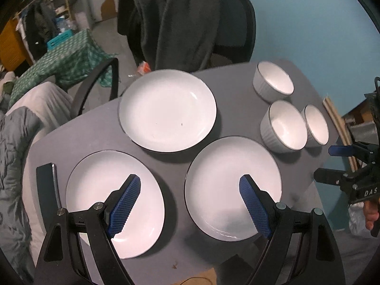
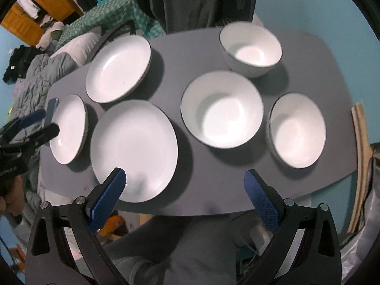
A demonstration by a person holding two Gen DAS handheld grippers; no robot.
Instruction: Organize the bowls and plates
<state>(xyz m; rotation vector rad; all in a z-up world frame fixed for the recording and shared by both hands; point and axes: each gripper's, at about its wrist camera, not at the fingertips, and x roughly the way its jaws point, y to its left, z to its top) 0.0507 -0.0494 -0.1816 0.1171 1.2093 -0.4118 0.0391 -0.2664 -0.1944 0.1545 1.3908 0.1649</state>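
Three white plates with dark rims lie on a grey table [image 1: 175,261]: a far one [image 1: 167,110], a near left one [image 1: 114,204] and a near right one [image 1: 232,187]. Three white bowls stand at the right: a far one [image 1: 273,80], a middle one [image 1: 283,125] and one beside it [image 1: 315,125]. My left gripper [image 1: 190,204] is open and empty above the two near plates. My right gripper [image 2: 184,190] is open and empty over the table's near edge, in front of a plate [image 2: 134,150] and the bowls [image 2: 222,109], [image 2: 296,130], [image 2: 251,48].
An office chair draped with a dark blanket [image 1: 180,21] stands behind the table. A black chair arm [image 1: 95,83], bedding [image 1: 14,154] and a green checked cloth [image 1: 66,59] are at the left. Wooden strips [image 1: 337,121] lean at the table's right edge. A blue wall is behind.
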